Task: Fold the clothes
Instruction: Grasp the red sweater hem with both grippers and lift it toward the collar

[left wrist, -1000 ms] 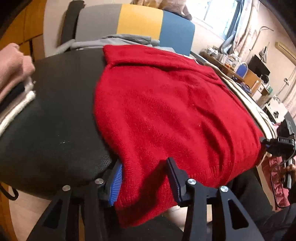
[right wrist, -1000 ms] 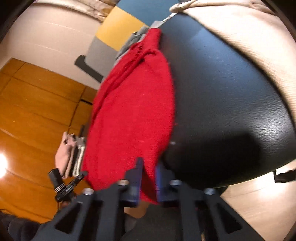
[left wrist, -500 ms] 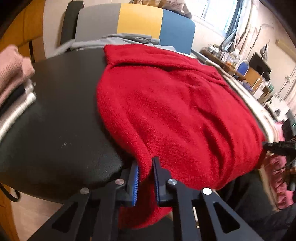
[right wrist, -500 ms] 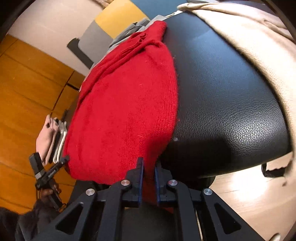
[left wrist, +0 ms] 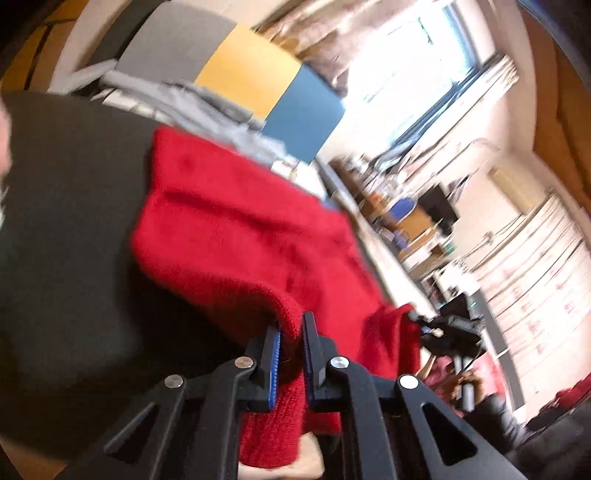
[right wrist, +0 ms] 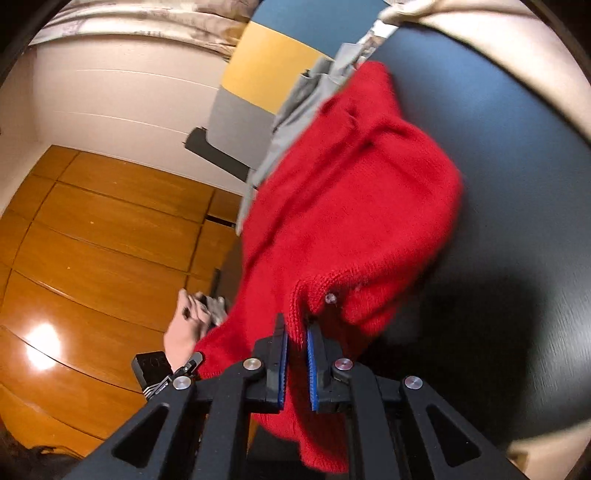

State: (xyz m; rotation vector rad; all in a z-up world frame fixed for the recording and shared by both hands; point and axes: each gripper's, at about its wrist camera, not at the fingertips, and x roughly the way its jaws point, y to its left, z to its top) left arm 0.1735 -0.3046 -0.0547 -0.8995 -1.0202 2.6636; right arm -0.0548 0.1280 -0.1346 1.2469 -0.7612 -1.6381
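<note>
Left wrist view: left hand-held gripper [left wrist: 291, 347] clamped on hem of red sweater [left wrist: 236, 229], which drapes over black counter [left wrist: 66, 229]. Right wrist view: right hand-held gripper [right wrist: 295, 349] pinching sweater's [right wrist: 343, 206] other hem edge, lifted off the counter [right wrist: 509, 206].

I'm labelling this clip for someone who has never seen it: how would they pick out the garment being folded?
Find the big black padded surface. On it lies the red knitted sweater, its near hem pinched by the left tool and the right tool. It is the only red piece: a grey garment lies beyond it, a cream one along the far edge.
</note>
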